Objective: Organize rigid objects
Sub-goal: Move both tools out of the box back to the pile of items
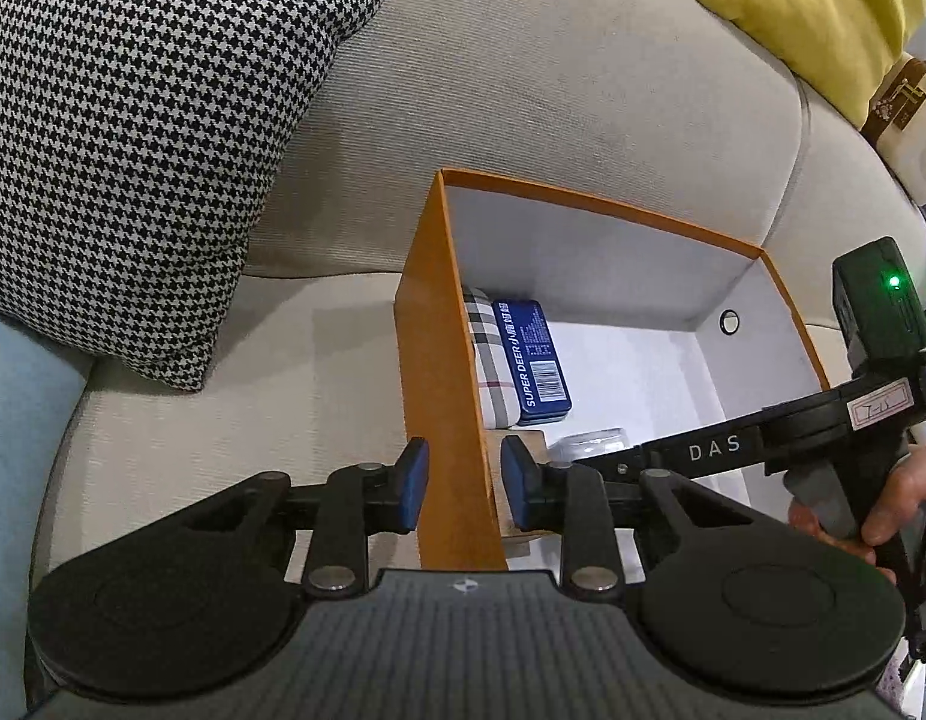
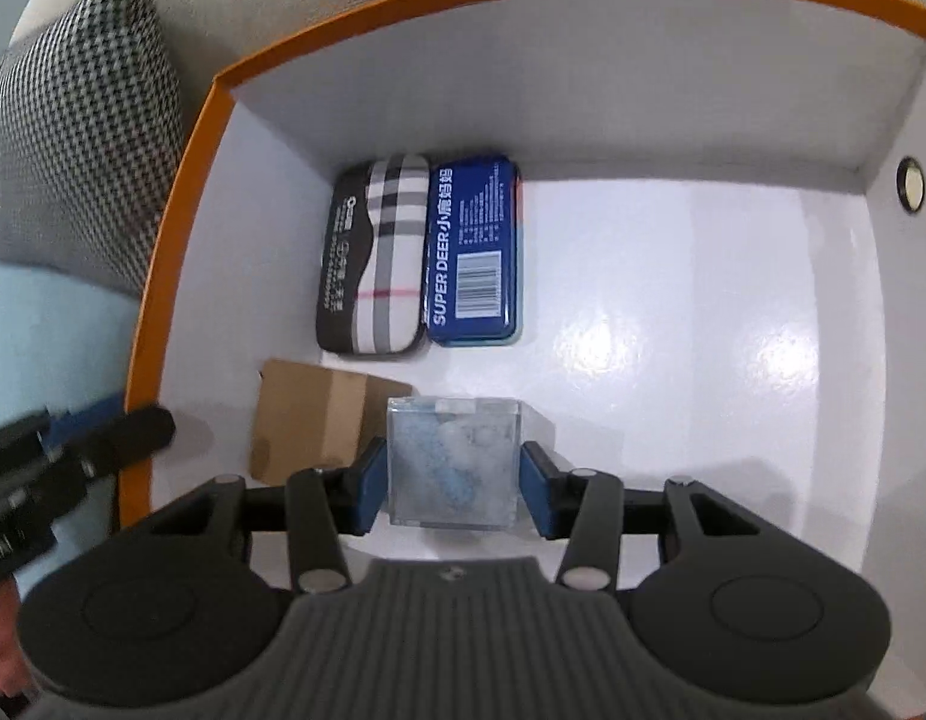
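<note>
An orange box [image 1: 613,210] with a white inside [image 2: 703,330] stands on a sofa. A plaid glasses case [image 2: 385,252] and a blue "SUPER DEER" tin [image 2: 472,252] lie side by side against its far wall. A small brown carton [image 2: 307,420] sits in the near left corner. My right gripper [image 2: 454,480] is shut on a clear plastic box [image 2: 451,462] with bluish contents, low over the floor beside the carton. My left gripper [image 1: 463,480] is open and straddles the orange box's left wall, one pad on each side. A hand [image 1: 883,510] holds the right gripper's handle.
A houndstooth cushion [image 1: 133,150] leans on the beige sofa [image 1: 523,90] left of the box, and a yellow cushion [image 1: 823,12] lies at the back right. A light blue cloth [image 1: 13,420] is at the far left. The box's right wall has a round hole [image 2: 910,183].
</note>
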A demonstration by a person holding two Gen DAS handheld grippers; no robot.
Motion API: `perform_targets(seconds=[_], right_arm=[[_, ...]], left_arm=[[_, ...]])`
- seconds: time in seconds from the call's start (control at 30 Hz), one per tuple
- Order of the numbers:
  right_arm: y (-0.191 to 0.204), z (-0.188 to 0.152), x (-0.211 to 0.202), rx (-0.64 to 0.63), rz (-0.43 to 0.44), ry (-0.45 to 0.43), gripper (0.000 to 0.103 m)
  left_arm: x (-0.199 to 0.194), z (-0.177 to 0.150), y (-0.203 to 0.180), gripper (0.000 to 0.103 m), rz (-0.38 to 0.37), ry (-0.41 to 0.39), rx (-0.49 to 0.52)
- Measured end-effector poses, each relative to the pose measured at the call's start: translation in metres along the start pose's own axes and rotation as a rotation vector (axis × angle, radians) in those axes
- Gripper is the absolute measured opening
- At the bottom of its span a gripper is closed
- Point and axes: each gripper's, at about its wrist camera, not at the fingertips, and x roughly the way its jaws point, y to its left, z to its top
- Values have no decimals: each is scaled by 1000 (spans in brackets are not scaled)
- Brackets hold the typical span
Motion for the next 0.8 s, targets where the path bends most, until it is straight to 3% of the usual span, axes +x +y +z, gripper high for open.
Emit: perform_targets(seconds=[0.27, 0.43, 0.8], right_arm=[[1, -1, -4, 11, 35, -33, 52], [-5, -4, -1, 52, 45, -30, 29], [4, -15, -15, 33, 34, -82, 29]], left_arm=[[-1, 0, -1, 28, -17, -2, -11], [-2, -1, -2, 24, -32, -1, -13], [-26, -7, -9, 24, -36, -48, -22]])
